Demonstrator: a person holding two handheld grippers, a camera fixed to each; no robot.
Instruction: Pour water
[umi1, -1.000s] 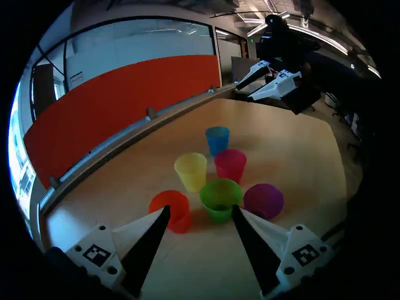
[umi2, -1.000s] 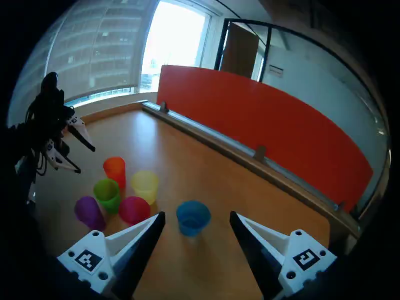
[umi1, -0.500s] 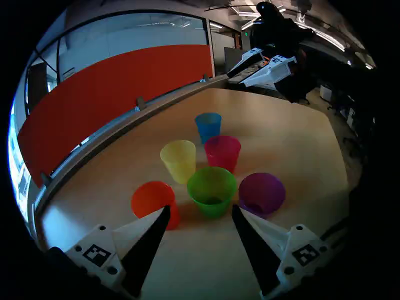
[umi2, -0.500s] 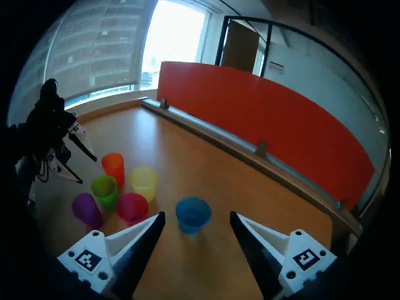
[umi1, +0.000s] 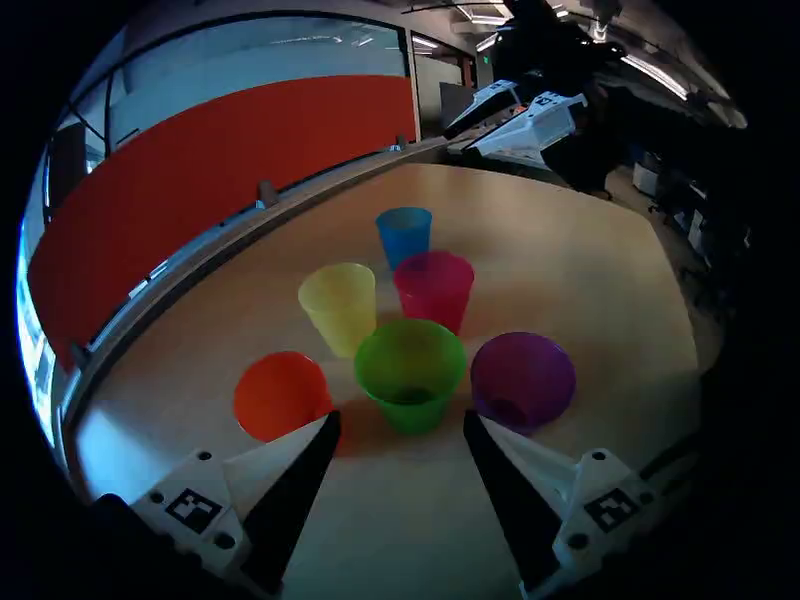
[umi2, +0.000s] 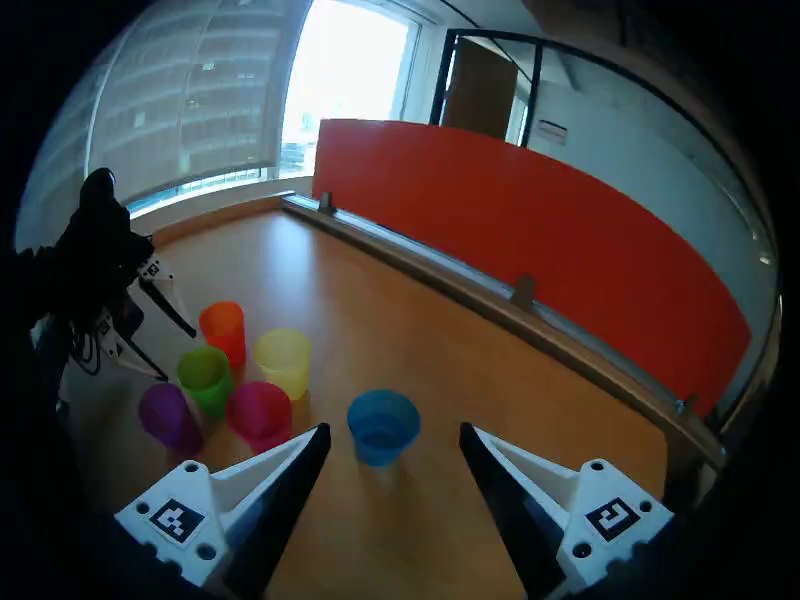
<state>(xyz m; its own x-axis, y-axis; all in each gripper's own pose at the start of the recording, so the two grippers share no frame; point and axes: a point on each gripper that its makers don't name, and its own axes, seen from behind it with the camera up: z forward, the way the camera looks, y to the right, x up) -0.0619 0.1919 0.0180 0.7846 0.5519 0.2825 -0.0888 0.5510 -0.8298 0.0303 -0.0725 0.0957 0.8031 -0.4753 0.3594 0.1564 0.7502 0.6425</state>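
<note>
Several plastic cups stand grouped on a wooden table (umi1: 590, 260). In the left gripper view the green cup (umi1: 410, 372) is nearest, just ahead of my open left gripper (umi1: 400, 425), with the orange cup (umi1: 280, 395) to its left and the purple cup (umi1: 522, 380) to its right. Behind them stand the yellow cup (umi1: 340, 305), the pink cup (umi1: 433, 288) and the blue cup (umi1: 404, 234). In the right gripper view the blue cup (umi2: 383, 426) sits just ahead of my open right gripper (umi2: 393, 435), holding some water. The left gripper (umi2: 150, 325) appears beyond the green cup (umi2: 206, 378).
A long red partition (umi2: 540, 215) with a metal rail (umi1: 250, 215) runs along one table edge. Bright windows (umi2: 340, 80) lie behind. The right gripper (umi1: 510, 115) and a dark-clad person's hand hover past the table's far end. Bare tabletop (umi2: 400, 300) stretches toward the partition.
My left gripper has moved forward toward the cups, so the green cup now sits close between its fingertips. The right gripper has barely moved; the blue cup stays ahead of it.
</note>
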